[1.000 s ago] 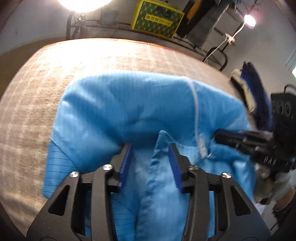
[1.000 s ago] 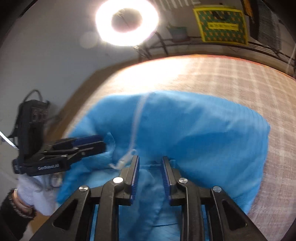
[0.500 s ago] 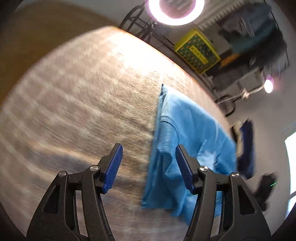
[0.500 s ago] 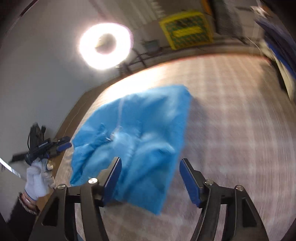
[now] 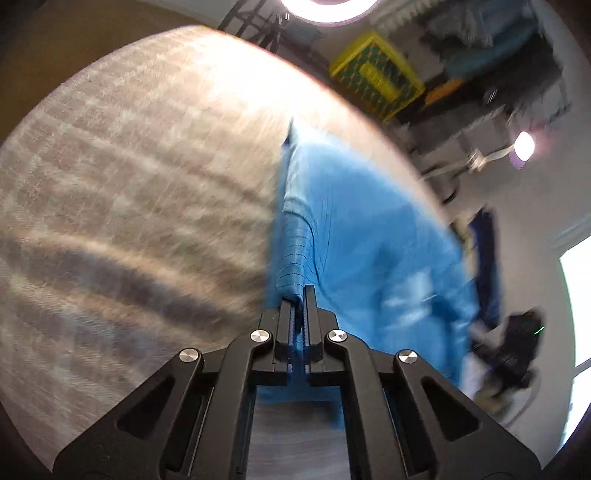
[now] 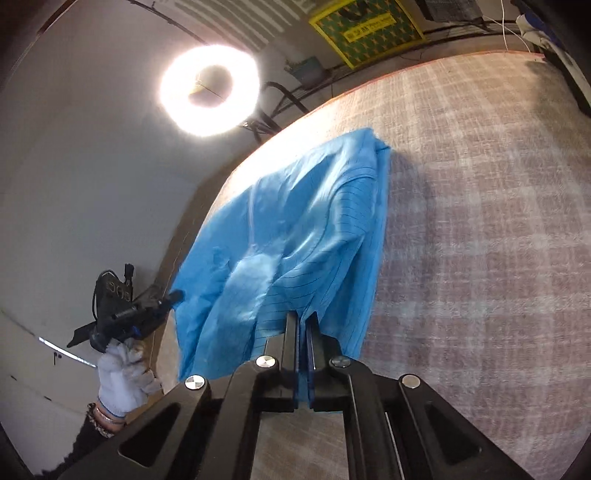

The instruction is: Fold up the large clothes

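Observation:
A bright blue garment (image 5: 369, 229) with thin dark stripes lies bunched on the checked table cover (image 5: 129, 184). My left gripper (image 5: 299, 295) is shut on the near left edge of the cloth, which rises in a fold from its jaws. The right wrist view shows my right gripper (image 6: 303, 319) shut on the near right edge of the same blue garment (image 6: 295, 221). Also there, the left gripper (image 6: 175, 296) reaches the garment's left side, held by a white-gloved hand (image 6: 122, 376). The right gripper (image 5: 513, 343) shows only as a dark blur in the left wrist view.
A ring light (image 6: 210, 90) and a yellow crate (image 6: 365, 29) stand behind the table's far edge. Dark blue clothes (image 5: 487, 254) are piled past the garment in the left wrist view. Bare checked cover (image 6: 480, 221) stretches to the right of the garment.
Both grippers left the garment's middle, swung outward to its two sides with jaws wide, and have now shut on its near edges. Both views rolled.

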### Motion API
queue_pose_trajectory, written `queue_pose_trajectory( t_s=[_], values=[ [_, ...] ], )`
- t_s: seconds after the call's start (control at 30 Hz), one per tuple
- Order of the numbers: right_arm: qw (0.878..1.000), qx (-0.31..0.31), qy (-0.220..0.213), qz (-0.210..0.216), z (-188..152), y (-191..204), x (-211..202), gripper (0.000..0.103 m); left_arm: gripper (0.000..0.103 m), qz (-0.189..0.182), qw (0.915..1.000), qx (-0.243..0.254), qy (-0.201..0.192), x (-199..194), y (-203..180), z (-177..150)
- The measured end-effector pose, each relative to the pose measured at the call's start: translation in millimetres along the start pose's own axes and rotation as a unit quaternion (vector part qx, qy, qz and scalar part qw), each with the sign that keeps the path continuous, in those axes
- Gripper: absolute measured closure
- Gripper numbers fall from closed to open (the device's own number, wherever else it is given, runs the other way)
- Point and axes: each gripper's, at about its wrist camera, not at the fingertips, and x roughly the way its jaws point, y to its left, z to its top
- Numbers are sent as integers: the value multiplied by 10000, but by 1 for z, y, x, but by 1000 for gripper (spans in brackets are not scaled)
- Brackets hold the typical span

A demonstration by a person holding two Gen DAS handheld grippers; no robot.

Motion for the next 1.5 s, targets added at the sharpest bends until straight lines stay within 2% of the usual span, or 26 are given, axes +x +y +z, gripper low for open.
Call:
queue_pose_trajectory(
  t_s=[0.1,0.17,0.23,0.33,0.4,0.5,0.6,0.73,0.83,0.93,0.97,1.0,1.07,1.13,1.2,1.27,1.33,1.37,1.43,1.5],
  values=[
    [9984,-134,383,-393,-11,-4,21,103,101,241,9997,87,-11,7,2,-2],
    [9963,-473,471,-539,-12,8,19,96,96,382,9990,206,-119,-1,-2,3],
    [9935,-739,540,-684,-10,20,9,74,91,557,9972,406,-293,-14,-9,13],
    [9845,-1480,331,-883,-1,44,-21,70,91,730,9905,841,-803,-40,-30,32],
    [9784,-1857,5,-903,14,60,-38,70,91,559,9893,956,-947,-45,-46,51],
    [9714,-2135,-502,-905,43,78,-39,70,91,470,9853,1296,-1009,-33,-83,74],
    [9680,-2273,-593,-880,78,88,-11,70,91,525,9789,1757,-896,-6,-116,87],
    [9587,-2535,-306,-1250,108,92,48,71,91,514,9693,2356,-479,46,-150,90],
    [9567,-2604,-21,-1298,113,85,81,71,91,591,9621,2658,-148,78,-154,84],
    [9536,-2601,373,-1471,112,73,106,72,91,940,9561,2757,309,121,-142,80],
    [9524,-2592,480,-1529,109,68,110,74,91,947,9555,2770,367,127,-136,78],
    [9509,-2576,582,-1614,105,61,117,77,90,846,9554,2819,256,129,-130,73],
    [9534,-2530,519,-1562,96,50,120,77,90,711,9534,2931,65,126,-125,67],
    [9521,-2579,548,-1546,94,51,116,77,90,667,9546,2898,160,124,-122,69],
    [9579,-2443,619,-1376,97,49,106,77,90,744,9568,2805,172,114,-120,72],
    [9665,-2310,404,-1044,98,43,81,77,90,822,9570,2781,-74,91,-114,71],
    [9741,-2119,127,-782,93,34,49,76,90,718,9587,2742,-246,71,-109,72],
    [9772,-2002,7,-706,92,27,39,75,90,720,9594,2710,-310,63,-105,73],
    [9842,-1620,-275,-668,95,6,19,62,90,673,9640,2546,-378,50,-92,75],
    [9928,-976,-392,-579,104,-24,9,59,90,689,9674,2413,-356,49,-82,78]
  ],
)
